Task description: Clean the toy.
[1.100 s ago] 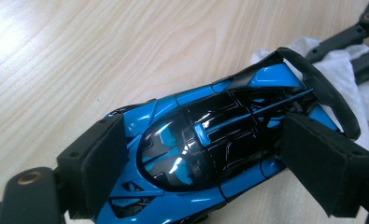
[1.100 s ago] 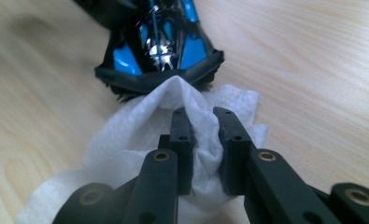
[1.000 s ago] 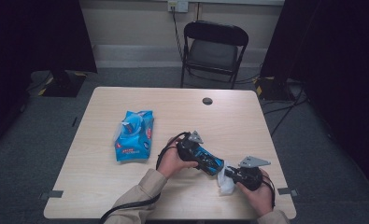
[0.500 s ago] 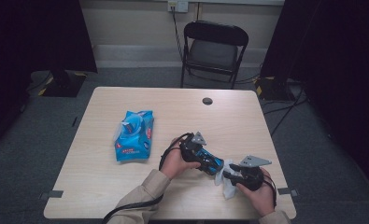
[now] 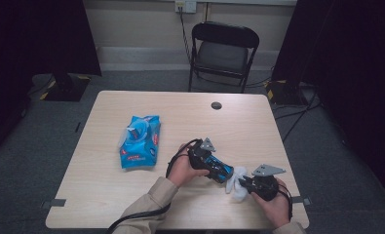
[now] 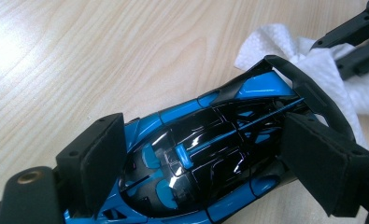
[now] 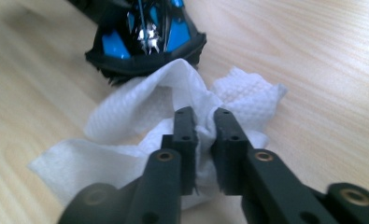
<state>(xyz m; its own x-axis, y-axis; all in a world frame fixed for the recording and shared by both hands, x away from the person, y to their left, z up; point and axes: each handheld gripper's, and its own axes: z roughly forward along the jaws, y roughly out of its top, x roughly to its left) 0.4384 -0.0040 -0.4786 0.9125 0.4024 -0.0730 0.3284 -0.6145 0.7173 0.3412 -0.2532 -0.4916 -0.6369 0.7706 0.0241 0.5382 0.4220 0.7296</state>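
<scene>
A blue and black toy car (image 6: 196, 163) lies on the wooden table (image 5: 258, 126), its sides pressed by the pads (image 6: 100, 158) of my left gripper (image 5: 217, 167), which is shut on it. A crumpled white wipe (image 7: 140, 121) lies against the car's end (image 7: 145, 37). My right gripper (image 7: 203, 126) has just been closing and now pinches a fold of the wipe between its jaws. In the high view the wipe (image 5: 235, 189) sits between the car (image 5: 222, 171) and the right gripper (image 5: 242, 184), near the table's front right.
A blue pack of wipes (image 5: 140, 141) lies on the table's left half. A small black round disc (image 5: 216, 105) sits near the far edge. A black folding chair (image 5: 222, 51) stands behind the table.
The wipe was spread wider beside the car half a second ago and is now bunched in the right gripper's jaws. The left gripper and car have stayed put.
</scene>
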